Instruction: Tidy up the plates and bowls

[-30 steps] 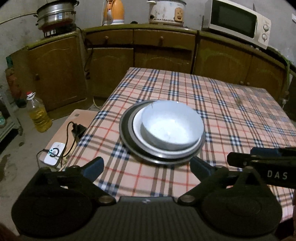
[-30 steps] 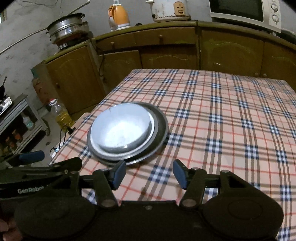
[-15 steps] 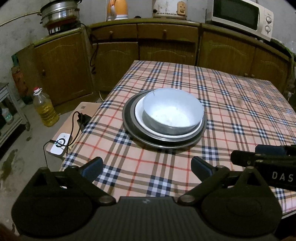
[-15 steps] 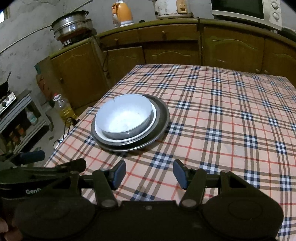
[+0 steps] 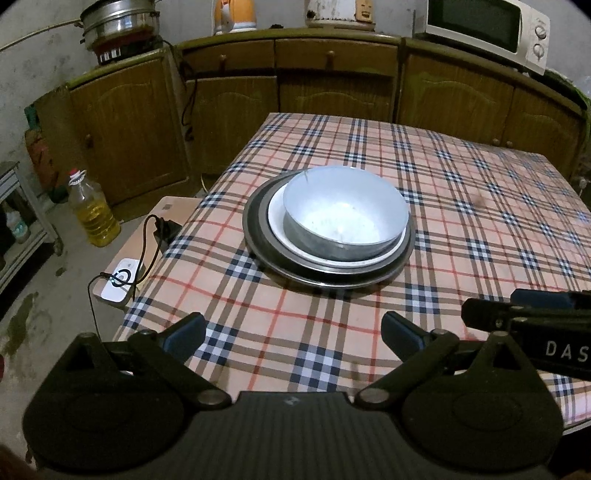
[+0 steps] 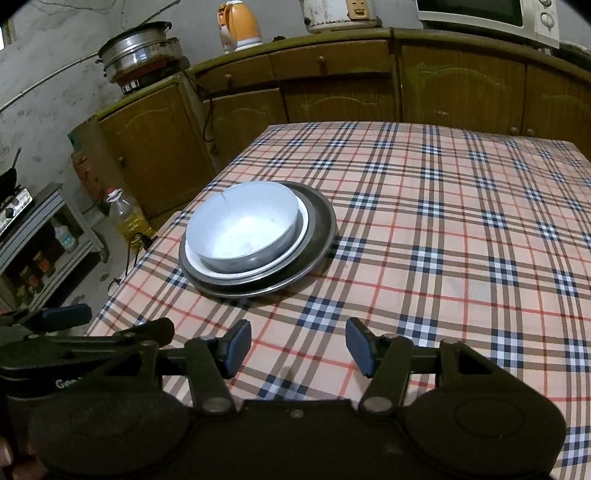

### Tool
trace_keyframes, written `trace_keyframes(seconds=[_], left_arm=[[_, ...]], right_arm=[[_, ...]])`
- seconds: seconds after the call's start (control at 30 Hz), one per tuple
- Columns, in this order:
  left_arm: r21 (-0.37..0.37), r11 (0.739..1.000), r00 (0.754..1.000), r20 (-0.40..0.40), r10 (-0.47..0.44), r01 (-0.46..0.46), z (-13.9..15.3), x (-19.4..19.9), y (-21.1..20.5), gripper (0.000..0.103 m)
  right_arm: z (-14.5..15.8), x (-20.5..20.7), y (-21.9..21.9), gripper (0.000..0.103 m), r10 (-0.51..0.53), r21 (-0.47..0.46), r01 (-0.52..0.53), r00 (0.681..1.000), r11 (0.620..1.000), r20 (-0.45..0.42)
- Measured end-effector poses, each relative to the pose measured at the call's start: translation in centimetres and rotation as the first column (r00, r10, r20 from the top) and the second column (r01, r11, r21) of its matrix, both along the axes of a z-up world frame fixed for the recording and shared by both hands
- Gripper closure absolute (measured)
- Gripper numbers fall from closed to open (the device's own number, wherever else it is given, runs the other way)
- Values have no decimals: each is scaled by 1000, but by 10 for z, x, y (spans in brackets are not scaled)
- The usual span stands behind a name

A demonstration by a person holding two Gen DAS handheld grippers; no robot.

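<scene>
The bowl (image 5: 345,214) sits upright in a white plate (image 5: 291,236), which lies in a wider dark metal plate (image 5: 258,240), the three stacked on the checked tablecloth (image 5: 461,206) near the table's left edge as both wrist views show it. The left gripper (image 5: 293,332) hangs over the near part of that cloth, short of the stack, its jaws spread wide with only plaid between them and its blue pads (image 5: 184,330) touching nothing. The right gripper (image 6: 298,345) also stands short of the stack and to its right, jaws parted with bare cloth in the gap, pads (image 6: 238,345) clear of the bowl and plates. Each gripper shows at the edge of the other's view, the two side by side and apart. Beyond the stack, past the table's far edge, runs a row of brown wooden cabinets (image 5: 332,92); on their top, left of the stack's line, stands a steel steamer pot (image 5: 118,18), then an orange kettle (image 6: 240,26), a white rice cooker (image 5: 338,13) and, far right, a white microwave (image 5: 487,29). Left of the stack, on the floor below the table edge, stands a bottle of yellow oil (image 5: 92,210), and nearer the stack a low board holds a small white device (image 5: 120,282) with a black cable.
</scene>
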State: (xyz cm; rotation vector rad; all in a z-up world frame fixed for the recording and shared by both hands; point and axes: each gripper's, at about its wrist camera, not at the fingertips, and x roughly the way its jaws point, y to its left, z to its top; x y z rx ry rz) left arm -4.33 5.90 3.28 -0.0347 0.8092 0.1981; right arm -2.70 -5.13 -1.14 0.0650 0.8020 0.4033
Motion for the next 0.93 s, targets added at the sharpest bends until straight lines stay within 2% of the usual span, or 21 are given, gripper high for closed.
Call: trace_keyframes(seconds=[0.93], left_arm=[[-7,1000,1000,-1,9,-9,-5,1,1,0]], right_arm=[[-13,1,3,34,5,7,-5,1000,1000,-21]])
